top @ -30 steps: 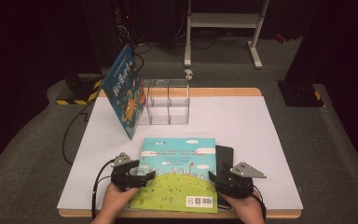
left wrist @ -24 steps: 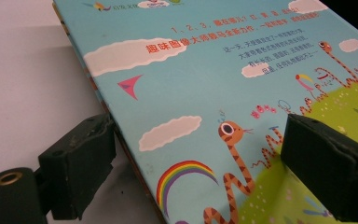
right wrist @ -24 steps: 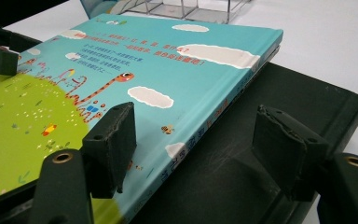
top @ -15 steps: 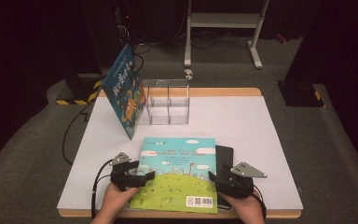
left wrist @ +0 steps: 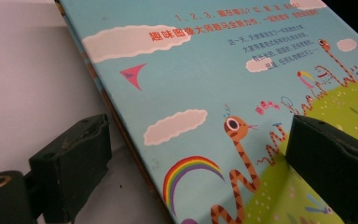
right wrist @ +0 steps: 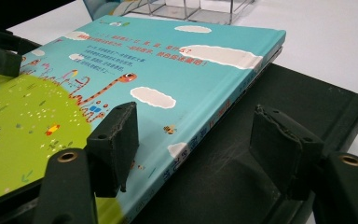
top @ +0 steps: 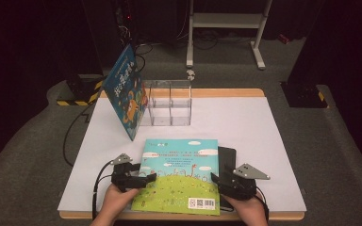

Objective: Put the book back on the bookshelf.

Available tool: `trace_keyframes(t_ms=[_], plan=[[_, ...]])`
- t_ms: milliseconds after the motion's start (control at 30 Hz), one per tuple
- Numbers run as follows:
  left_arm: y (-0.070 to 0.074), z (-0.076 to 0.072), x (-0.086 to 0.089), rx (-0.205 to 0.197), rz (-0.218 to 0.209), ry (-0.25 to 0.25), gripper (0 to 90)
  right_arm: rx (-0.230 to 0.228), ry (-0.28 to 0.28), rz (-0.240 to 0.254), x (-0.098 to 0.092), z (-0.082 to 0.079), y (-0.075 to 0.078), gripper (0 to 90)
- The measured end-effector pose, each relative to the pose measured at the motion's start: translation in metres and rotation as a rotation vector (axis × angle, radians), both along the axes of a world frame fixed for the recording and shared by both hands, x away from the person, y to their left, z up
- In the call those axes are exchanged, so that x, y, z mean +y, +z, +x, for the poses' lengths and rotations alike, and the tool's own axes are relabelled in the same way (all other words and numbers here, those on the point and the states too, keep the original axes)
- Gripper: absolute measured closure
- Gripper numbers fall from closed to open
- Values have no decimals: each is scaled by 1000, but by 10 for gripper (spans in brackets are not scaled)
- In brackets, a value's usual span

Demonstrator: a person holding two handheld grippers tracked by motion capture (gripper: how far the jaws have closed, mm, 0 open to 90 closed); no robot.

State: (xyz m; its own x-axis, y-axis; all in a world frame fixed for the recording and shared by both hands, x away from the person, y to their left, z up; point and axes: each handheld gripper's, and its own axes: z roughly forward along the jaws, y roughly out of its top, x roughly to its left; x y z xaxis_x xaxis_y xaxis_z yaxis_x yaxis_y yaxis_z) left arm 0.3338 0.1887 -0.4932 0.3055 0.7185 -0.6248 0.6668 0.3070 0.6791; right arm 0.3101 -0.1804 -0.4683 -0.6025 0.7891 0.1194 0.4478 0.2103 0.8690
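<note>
While both tongs sit wide apart | left gripper (top: 143, 179) straddles picture book (top: 181, 174) left edge | right gripper (top: 217, 178) straddles its spine, over black pad (right wrist: 279, 135) beneath

We're in what looks like a lab or recording studio: black curtains all round, grey carpet (top: 37, 160), a lone white-topped table (top: 245, 117), a white metal stand (top: 226, 28) at the far side, and cables (top: 73, 136) trailing left near hazard-striped tape (top: 75, 101).
</note>
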Motion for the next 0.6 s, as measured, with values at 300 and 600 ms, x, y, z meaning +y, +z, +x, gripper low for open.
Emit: trace_keyframes(t_ms=[300, 600], plan=[[-2, 0, -2, 5, -2, -7, 4, 1, 3, 4, 0, 0, 0, 321], [2, -3, -6, -13, -2, -32, 33, 20, 2, 14, -1, 1, -1, 331]])
